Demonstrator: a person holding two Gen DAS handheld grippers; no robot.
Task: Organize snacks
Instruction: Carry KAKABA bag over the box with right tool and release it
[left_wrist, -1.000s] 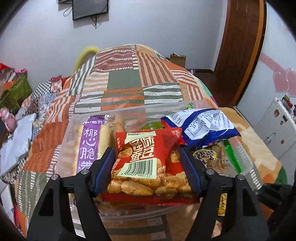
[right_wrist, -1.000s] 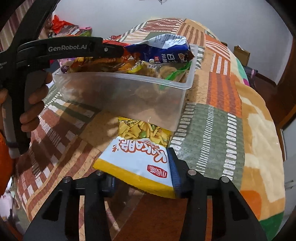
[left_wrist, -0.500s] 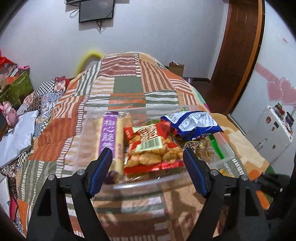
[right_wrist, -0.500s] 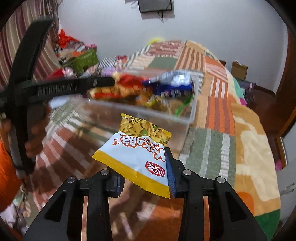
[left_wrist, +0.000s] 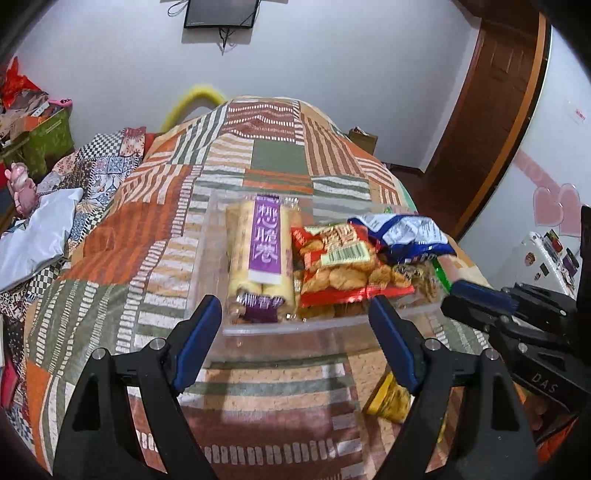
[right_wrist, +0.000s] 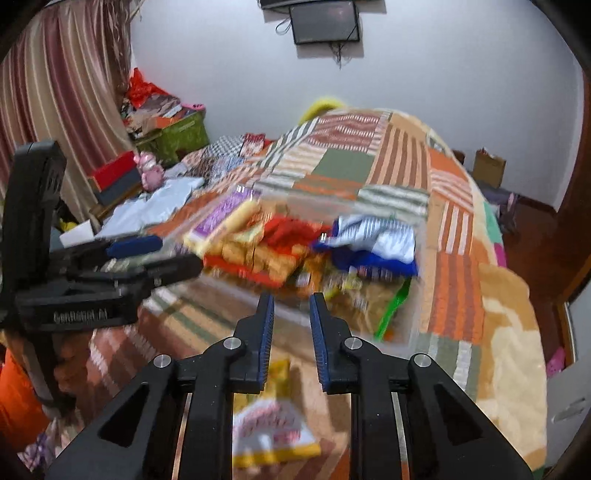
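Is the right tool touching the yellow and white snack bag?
Apart. In the right wrist view, the right tool holds nothing, and the yellow and white snack bag lies below it.

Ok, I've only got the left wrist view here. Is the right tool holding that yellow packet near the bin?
Observer: No. In the right wrist view the right tool holds nothing, and its jaws stand narrowly apart.
Operator: So where is the packet?
Observer: The yellow packet lies on the blanket beneath that tool, white face up, outside the clear bin.
Operator: Can you read its label?
Observer: No. That view is too blurred, and only red lettering on the white face shows.
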